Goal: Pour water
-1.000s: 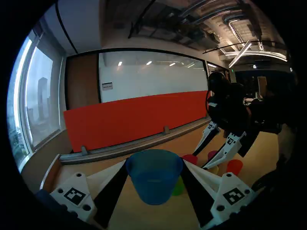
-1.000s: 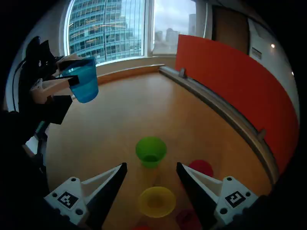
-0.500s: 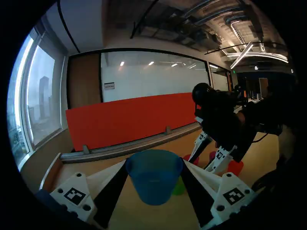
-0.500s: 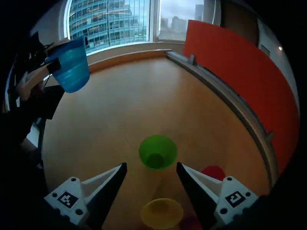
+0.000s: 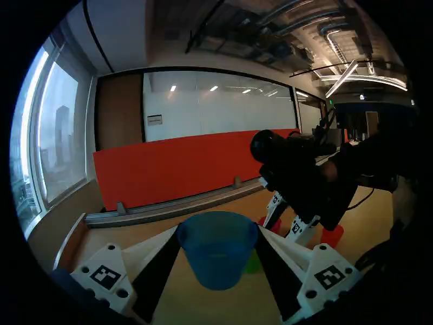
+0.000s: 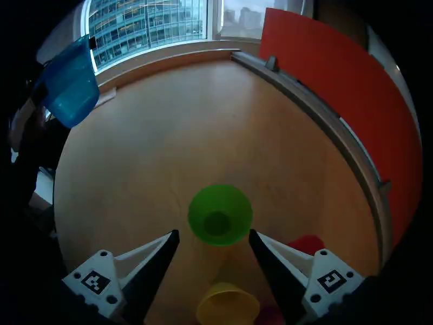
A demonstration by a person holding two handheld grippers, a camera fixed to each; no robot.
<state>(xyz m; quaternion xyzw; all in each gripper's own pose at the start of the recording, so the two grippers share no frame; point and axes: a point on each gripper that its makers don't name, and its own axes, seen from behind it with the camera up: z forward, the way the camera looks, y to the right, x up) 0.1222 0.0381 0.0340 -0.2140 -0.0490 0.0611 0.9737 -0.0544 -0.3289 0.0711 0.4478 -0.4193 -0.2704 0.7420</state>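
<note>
A translucent blue cup (image 5: pixel 217 254) stands upright between my left gripper's (image 5: pixel 217 230) fingers, which are shut on it; a faint line inside looks like a water level. In the right gripper view the same blue cup (image 6: pixel 67 89) hangs at the upper left above the table. My right gripper (image 6: pixel 214 234) is open, its fingertips flanking the near rim of an upright, empty green cup (image 6: pixel 219 215) on the wooden table (image 6: pixel 162 146). In the left gripper view the right gripper (image 5: pixel 286 219) hangs just right of the blue cup, with the green cup (image 5: pixel 252 264) peeking out behind it.
A yellow cup (image 6: pixel 227 306) and a red cup (image 6: pixel 306 244) stand close to the green one. An orange cup (image 5: pixel 331 236) sits at the right. A red partition (image 6: pixel 346 92) on a metal rail borders the table; windows (image 6: pixel 146 27) lie beyond the far edge.
My right gripper has moved forward and tipped down over the green cup, which now sits at its fingertips. In the left gripper view it has shifted left, closer. The blue cup stays held.
</note>
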